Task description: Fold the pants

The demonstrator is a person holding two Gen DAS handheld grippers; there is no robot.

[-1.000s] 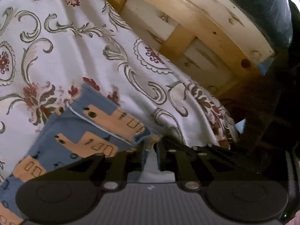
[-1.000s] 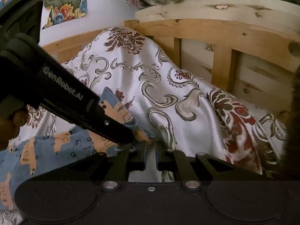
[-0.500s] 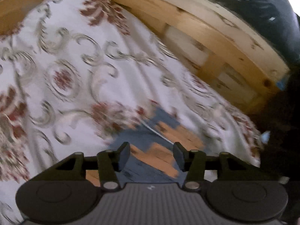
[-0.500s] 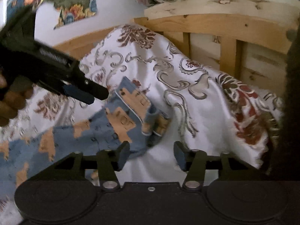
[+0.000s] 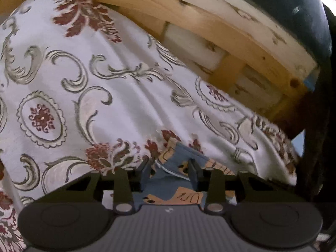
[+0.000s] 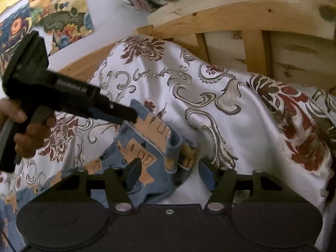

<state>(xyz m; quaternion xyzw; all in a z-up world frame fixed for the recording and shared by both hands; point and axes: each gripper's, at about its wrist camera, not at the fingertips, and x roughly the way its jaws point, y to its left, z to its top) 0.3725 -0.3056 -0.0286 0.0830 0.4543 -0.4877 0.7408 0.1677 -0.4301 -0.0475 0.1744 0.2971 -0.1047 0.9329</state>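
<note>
Blue cotton pants (image 5: 184, 161) with tan printed patches, lower centre of the left wrist view, lying on a white bedspread (image 5: 126, 96) patterned with grey scrolls and maroon flowers. Left gripper (image 5: 171, 171): jaws part-open, just been closing, a raised fold of the pants between them; whether the pads press on it cannot be told. Wooden bed frame (image 5: 210, 27) across the top right.

Right wrist view: the pants (image 6: 147, 147) sit centre to lower left, folded end bunched. Right gripper (image 6: 170, 173): jaws part-open, just been closing, straddling that bunched edge, pads apart from the cloth. Left gripper (image 6: 132, 114) enters from the left, held by a hand (image 6: 29, 134), tips at the pants' upper edge. Floral picture (image 6: 52, 10) on the wall, upper left.
</note>
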